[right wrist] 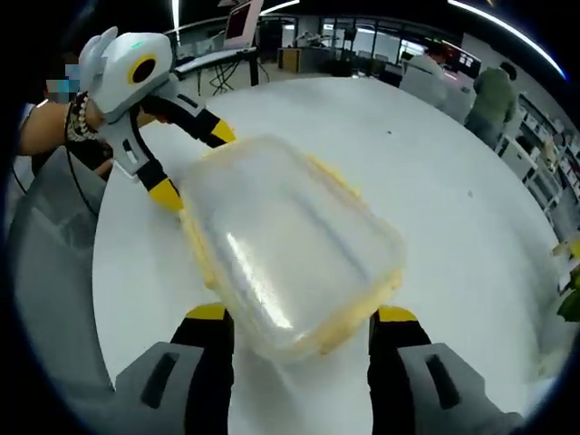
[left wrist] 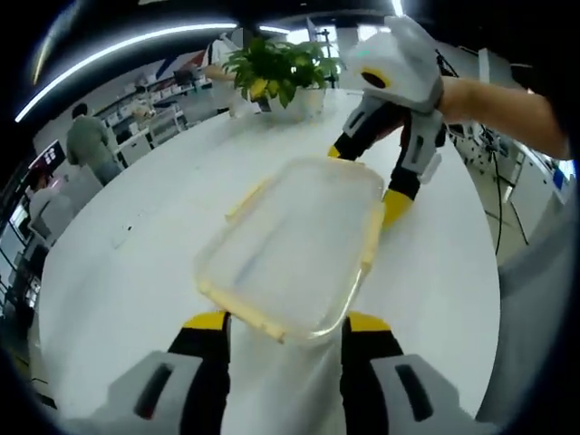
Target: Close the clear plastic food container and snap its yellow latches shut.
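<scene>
Left gripper view: container at frame centre on the white bench, a gripper at each short end.

Lid sits on the clear container, its yellow latches running along the edges; whether they are snapped down cannot be told. The left gripper rises from the bottom, its yellow-tipped jaws spread wide to either side of the near end. The right gripper stands upper right, held by a hand, jaws wide at the far end. A potted plant sits at the top centre, and a person stands upper left. In the right gripper view the container lies centre, the right gripper straddling its near end from the bottom, the left gripper upper left.
</scene>
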